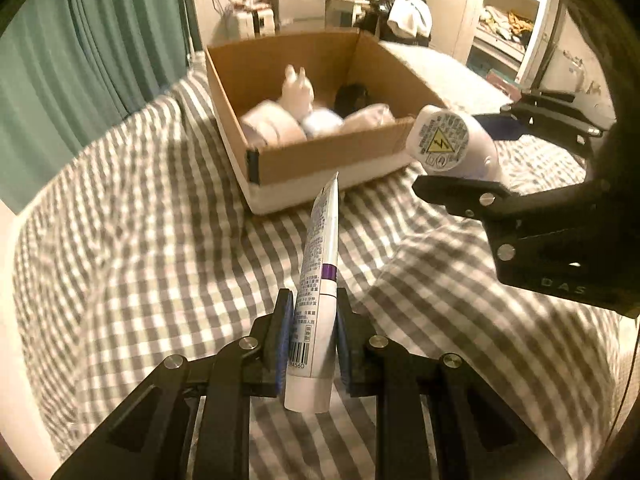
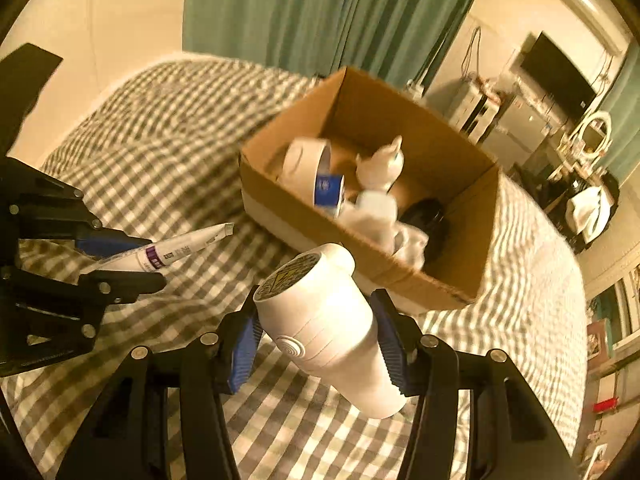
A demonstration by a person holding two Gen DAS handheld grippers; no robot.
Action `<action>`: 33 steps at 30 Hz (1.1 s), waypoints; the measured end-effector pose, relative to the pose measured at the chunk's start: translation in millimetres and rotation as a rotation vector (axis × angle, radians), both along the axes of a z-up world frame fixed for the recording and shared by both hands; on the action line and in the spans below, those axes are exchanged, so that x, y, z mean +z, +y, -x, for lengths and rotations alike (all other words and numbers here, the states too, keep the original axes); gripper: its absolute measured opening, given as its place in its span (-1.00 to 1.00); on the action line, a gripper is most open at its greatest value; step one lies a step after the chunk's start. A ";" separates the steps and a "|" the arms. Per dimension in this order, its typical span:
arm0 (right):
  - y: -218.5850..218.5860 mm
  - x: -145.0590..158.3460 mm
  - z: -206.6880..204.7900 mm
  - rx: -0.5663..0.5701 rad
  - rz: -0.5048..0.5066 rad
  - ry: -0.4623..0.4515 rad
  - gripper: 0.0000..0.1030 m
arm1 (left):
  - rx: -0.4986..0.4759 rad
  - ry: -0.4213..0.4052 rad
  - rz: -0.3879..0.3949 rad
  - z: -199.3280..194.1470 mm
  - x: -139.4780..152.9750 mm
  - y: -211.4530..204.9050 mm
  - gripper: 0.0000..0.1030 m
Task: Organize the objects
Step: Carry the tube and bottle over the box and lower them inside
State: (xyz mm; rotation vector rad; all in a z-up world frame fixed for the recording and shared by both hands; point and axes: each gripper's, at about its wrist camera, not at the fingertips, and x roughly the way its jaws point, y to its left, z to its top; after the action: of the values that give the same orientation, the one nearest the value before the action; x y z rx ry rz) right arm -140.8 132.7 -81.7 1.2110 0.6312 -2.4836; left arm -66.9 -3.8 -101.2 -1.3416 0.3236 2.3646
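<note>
While raised before the box (image 1: 332, 160), left gripper (image 1: 310, 340) clamps tube (image 1: 316, 276), right gripper (image 2: 320, 344) grips white device (image 2: 328, 328).

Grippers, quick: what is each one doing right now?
Left gripper: closed on a white tube.
Right gripper: closed on a white cylinder.

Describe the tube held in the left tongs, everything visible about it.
The tube is slim, white and looks like soft plastic, with a purple band, small dark print and a barcode near its wide capped end. The left tongs are clamped on its lower body with blue pads on both sides. Its flat crimped tail points forward toward the cardboard box, above the checked bedcover, touching neither.
</note>
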 end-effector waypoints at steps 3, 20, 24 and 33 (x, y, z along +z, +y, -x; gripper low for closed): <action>1.0 12.6 -9.2 -0.010 0.013 0.028 0.02 | 0.016 0.040 -0.008 9.2 13.7 -7.9 -0.62; 29.8 126.5 -25.8 -0.090 0.248 0.222 0.02 | 0.123 0.162 -0.062 24.5 109.3 12.6 -0.62; 41.2 139.5 -4.1 -0.129 0.312 0.215 0.02 | 0.118 0.202 -0.068 42.5 126.0 24.0 -0.62; 68.7 131.1 69.8 -0.222 0.425 0.150 0.02 | 0.116 0.240 -0.057 114.8 133.8 45.2 -0.62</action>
State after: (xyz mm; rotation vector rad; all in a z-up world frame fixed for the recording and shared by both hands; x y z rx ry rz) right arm -210.5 201.3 49.4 0.9809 -0.0119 -2.7174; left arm -181.7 41.5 32.6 -1.0789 0.2493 2.6162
